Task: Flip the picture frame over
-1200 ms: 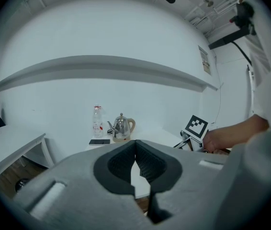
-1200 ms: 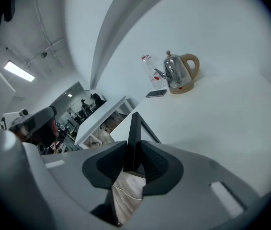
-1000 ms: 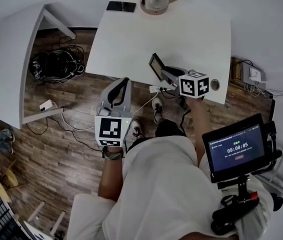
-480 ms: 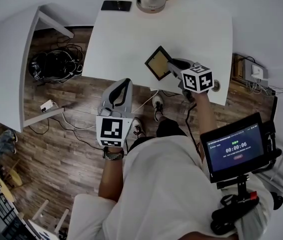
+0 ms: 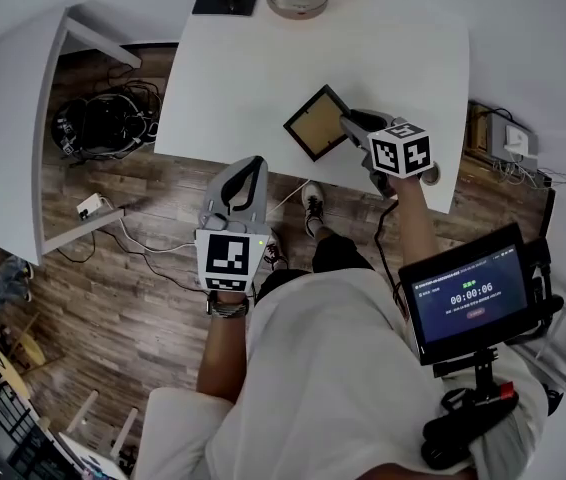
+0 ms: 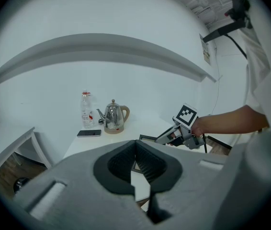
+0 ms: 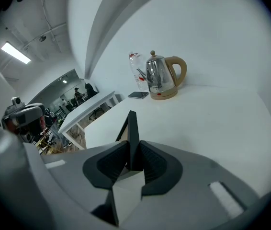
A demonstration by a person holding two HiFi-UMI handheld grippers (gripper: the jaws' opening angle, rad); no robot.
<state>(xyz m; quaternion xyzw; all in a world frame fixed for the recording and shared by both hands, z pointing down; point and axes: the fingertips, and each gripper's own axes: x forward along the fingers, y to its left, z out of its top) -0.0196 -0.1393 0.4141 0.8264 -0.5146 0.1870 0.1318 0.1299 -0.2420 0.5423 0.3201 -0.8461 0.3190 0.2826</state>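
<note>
Head view: the right gripper [image 5: 351, 128] has the picture frame [image 5: 315, 123] by one edge, over the counter [image 5: 263, 78] just inside its near edge. The frame is tipped up, tan panel facing us. I'd call that mid-flip, with an edge grip so the frame can swing over. The left gripper [image 5: 246, 173] hangs off the near edge above the floor, out of the way.

Left gripper view: its jaws are tip to tip with nothing between them, idle. Beyond them, the right gripper [image 6: 170, 137] works at the frame [image 6: 147, 138].

Right gripper view: the frame's [image 7: 131, 133] thin edge stands upright between the pads. They press on it, though the jaws are easing open a touch. The kettle [image 7: 162, 78] and phone [image 7: 138, 95] sit at the far edge, well apart.
</note>
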